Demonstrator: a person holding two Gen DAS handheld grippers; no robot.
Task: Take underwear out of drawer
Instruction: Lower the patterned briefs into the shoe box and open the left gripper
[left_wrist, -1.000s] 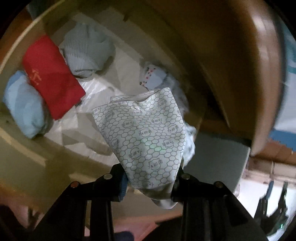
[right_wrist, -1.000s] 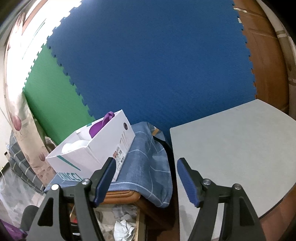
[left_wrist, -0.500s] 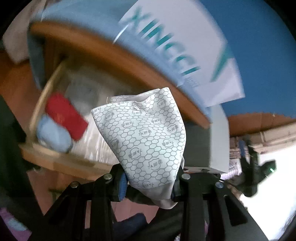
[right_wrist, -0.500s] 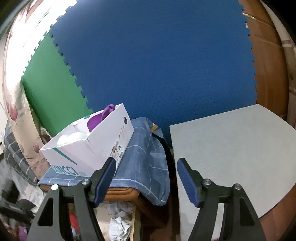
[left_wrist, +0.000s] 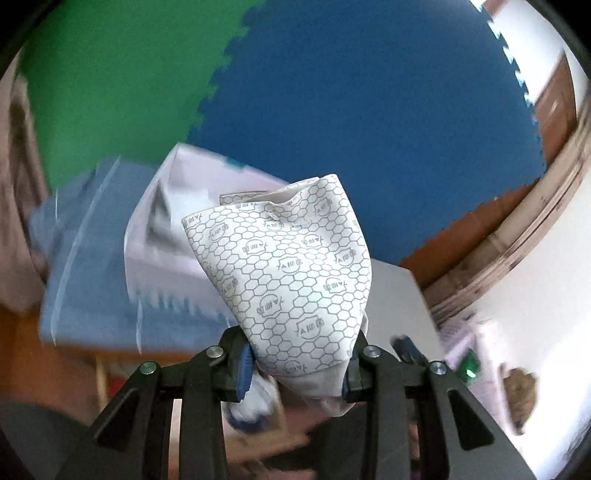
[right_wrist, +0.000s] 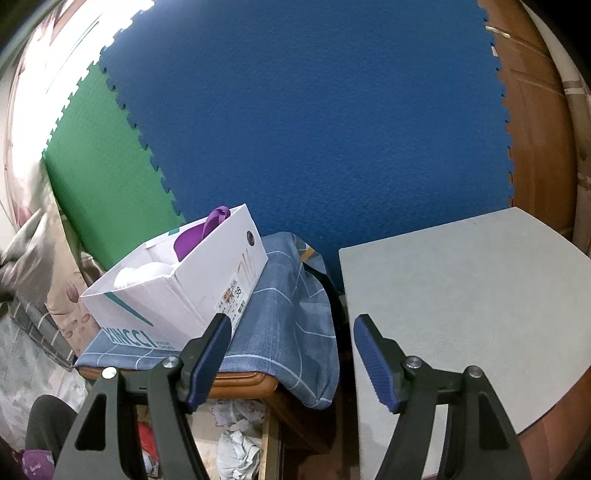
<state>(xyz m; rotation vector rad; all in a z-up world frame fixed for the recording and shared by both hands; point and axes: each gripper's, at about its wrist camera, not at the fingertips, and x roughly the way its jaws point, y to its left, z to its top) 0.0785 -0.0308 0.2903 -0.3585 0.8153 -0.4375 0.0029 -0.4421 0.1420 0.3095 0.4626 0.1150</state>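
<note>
- The left gripper (left_wrist: 297, 363) is clamped on the underwear (left_wrist: 286, 280), a white piece printed with a grey honeycomb pattern; both pads press into its lower part.
- The underwear stands up from the jaws in a folded cone, held in the air in front of the blue wall mat (left_wrist: 369, 110), with a crumpled tail of cloth hanging below the pads.
- Behind it, blurred, are a white box (left_wrist: 162, 251) and a blue cloth (left_wrist: 92, 295) under the box.
- The right gripper (right_wrist: 291, 354) has its jaws apart, with nothing between the blue pads.
- In the right view the box (right_wrist: 177, 280) sits on the checked blue cloth (right_wrist: 288, 314) that covers a wooden cabinet (right_wrist: 243, 384).
- Below the cabinet top, the open drawer (right_wrist: 236, 435) shows crumpled pale clothes and something red at its left.
- A grey tabletop (right_wrist: 461, 295) lies to the right of the cabinet.
- A green mat (right_wrist: 103, 147) joins the blue one on the far left.
</note>
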